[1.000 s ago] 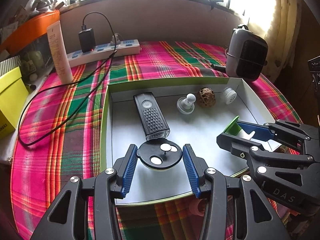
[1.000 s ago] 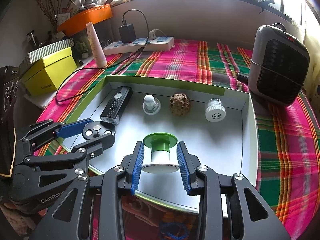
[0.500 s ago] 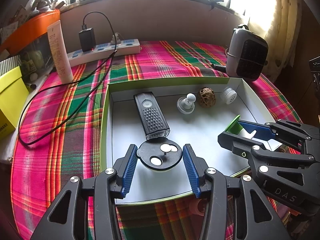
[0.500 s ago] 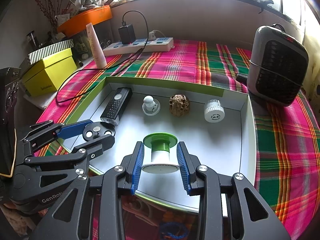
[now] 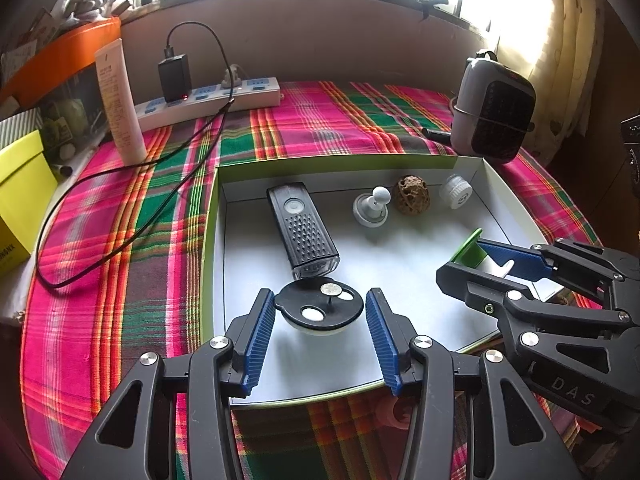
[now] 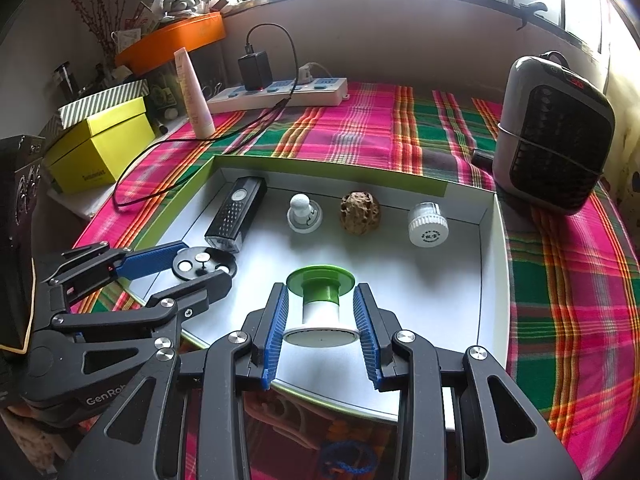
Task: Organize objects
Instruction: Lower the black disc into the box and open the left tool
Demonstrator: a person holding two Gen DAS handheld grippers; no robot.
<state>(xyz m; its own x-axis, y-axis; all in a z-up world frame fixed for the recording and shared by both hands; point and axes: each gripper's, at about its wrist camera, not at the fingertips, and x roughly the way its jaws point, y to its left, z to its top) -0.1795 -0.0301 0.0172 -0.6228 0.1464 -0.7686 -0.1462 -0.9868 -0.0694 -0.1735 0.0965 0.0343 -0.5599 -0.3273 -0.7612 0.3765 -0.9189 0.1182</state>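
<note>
A white tray with a green rim (image 5: 210, 240) lies on the plaid cloth. My left gripper (image 5: 320, 296) is at the tray's near left, and its blue pads press the edges of a flat black disc (image 5: 320, 311) with silver studs that lies level on the tray floor. To its right, my right gripper (image 6: 320, 288) is shut on a white spool with a green cap (image 6: 320, 312). The spool is tilted, with the green end pointing away and down at the tray. Along the tray's back wall lie a black flashlight (image 5: 302, 232), a white knob (image 5: 370, 208), a brown pitted ball (image 5: 412, 194) and a white cap (image 5: 456, 192).
A grey heater (image 6: 556, 136) stands right of the tray's far corner. At the back are a power strip (image 5: 208, 100) with a charger and a white tube (image 5: 120, 100). A black cable (image 5: 120, 240) loops over the cloth on the left, and a yellow box (image 6: 100, 144) sits at the table's left edge.
</note>
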